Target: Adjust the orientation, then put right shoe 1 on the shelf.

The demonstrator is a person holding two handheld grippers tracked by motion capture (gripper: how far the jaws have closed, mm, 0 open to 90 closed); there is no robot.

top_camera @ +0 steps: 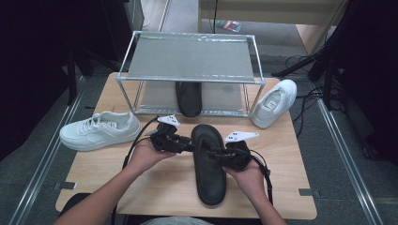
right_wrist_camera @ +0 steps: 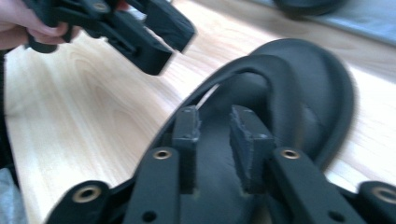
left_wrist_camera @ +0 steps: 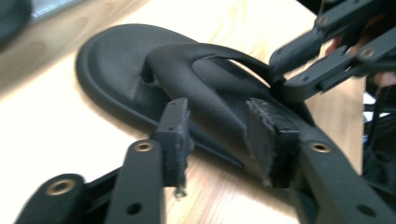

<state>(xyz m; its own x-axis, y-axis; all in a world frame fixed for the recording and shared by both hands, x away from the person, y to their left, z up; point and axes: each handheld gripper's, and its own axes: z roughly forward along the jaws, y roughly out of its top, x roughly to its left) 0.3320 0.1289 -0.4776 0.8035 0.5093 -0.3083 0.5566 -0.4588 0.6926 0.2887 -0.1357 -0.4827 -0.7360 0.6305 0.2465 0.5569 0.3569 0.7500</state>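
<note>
high view: black sandal lies flat on the wooden table, toe toward the metal rack, heel near the front edge. left gripper sits at its left side and right gripper at its right; both have their jaws apart, pads off the strap. a second sandal lies under the rack; white sneakers rest near the left and right edges.

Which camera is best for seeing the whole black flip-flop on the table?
The high view: it shows the whole black flip-flop lying flat on the wooden table, from toe to heel. The left gripper view shows just its toe end and strap close up, a bit blurry. The right gripper view shows the strap and front part, with the heel cut off.
</note>
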